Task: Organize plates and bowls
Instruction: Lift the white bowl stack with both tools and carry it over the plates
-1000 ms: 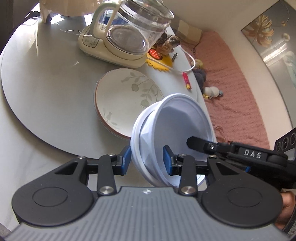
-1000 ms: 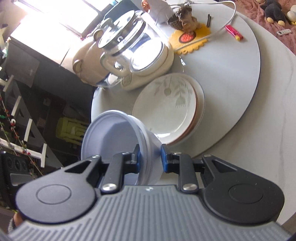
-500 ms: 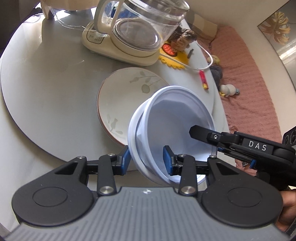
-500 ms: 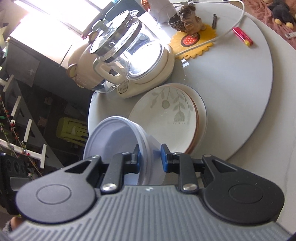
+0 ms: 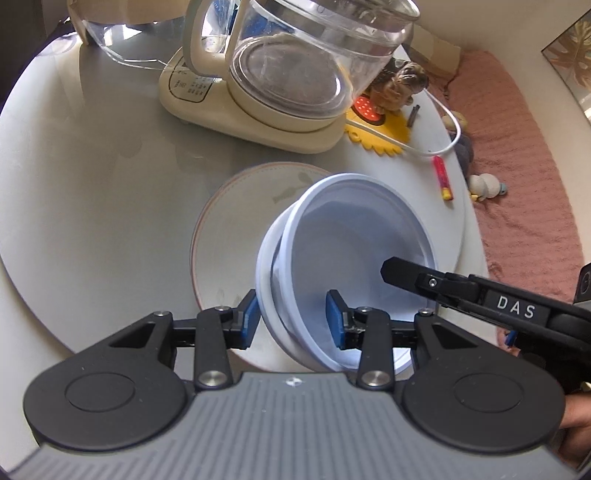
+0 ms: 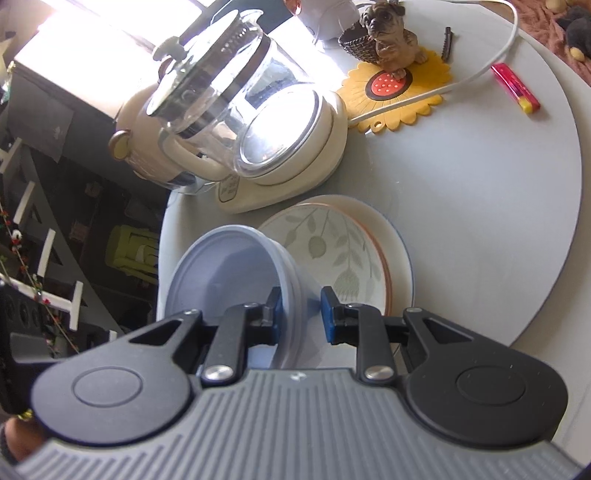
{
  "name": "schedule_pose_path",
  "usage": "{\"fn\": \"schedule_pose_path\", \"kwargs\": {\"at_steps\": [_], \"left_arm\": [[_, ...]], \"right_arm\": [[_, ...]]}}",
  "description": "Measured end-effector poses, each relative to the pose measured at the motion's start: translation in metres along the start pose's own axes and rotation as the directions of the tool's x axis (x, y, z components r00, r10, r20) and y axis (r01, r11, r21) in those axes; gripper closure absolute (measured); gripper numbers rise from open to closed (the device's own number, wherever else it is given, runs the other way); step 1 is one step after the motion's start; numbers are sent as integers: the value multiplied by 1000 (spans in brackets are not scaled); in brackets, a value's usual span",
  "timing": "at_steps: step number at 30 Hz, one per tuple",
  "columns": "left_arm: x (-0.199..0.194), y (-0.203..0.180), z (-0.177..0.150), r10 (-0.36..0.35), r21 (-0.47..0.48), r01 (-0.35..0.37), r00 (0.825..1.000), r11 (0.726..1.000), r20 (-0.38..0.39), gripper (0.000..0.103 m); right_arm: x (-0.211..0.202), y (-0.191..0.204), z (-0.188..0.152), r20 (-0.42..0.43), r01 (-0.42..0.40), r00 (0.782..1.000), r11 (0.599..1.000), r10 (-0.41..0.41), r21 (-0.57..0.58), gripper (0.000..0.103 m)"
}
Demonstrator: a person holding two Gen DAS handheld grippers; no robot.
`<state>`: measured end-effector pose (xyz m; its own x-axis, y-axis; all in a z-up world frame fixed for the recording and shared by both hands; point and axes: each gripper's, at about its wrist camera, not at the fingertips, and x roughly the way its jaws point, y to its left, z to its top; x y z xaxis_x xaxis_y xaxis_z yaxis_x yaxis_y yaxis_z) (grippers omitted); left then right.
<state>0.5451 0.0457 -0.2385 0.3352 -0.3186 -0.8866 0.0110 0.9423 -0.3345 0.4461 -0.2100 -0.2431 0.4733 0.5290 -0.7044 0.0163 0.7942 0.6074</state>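
A stack of white plastic bowls hangs tilted just above a stack of leaf-patterned plates on the grey turntable. My left gripper is shut on the near rim of the bowls. My right gripper is shut on the opposite rim of the bowls, and its finger shows in the left wrist view. The plates lie right of the bowls in the right wrist view.
A glass kettle on a cream base stands behind the plates. A dog figurine on a yellow sunflower mat, a white cable and a red lighter lie further back. A pink blanket lies beyond the table.
Both grippers have carried the bowls forward and lower, over the plates. The kettle looms closer in both views.
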Motion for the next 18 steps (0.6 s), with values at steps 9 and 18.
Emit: {"fn": "schedule_pose_path", "kwargs": {"at_steps": [9, 18], "left_arm": [[25, 4, 14, 27, -1, -27, 1000, 1000, 7, 60], [39, 1, 16, 33, 16, -33, 999, 999, -6, 60]], "right_arm": [[20, -8, 9, -15, 9, 1000, 999, -10, -38, 78], [30, -15, 8, -33, 51, 998, 997, -53, -55, 78]]}}
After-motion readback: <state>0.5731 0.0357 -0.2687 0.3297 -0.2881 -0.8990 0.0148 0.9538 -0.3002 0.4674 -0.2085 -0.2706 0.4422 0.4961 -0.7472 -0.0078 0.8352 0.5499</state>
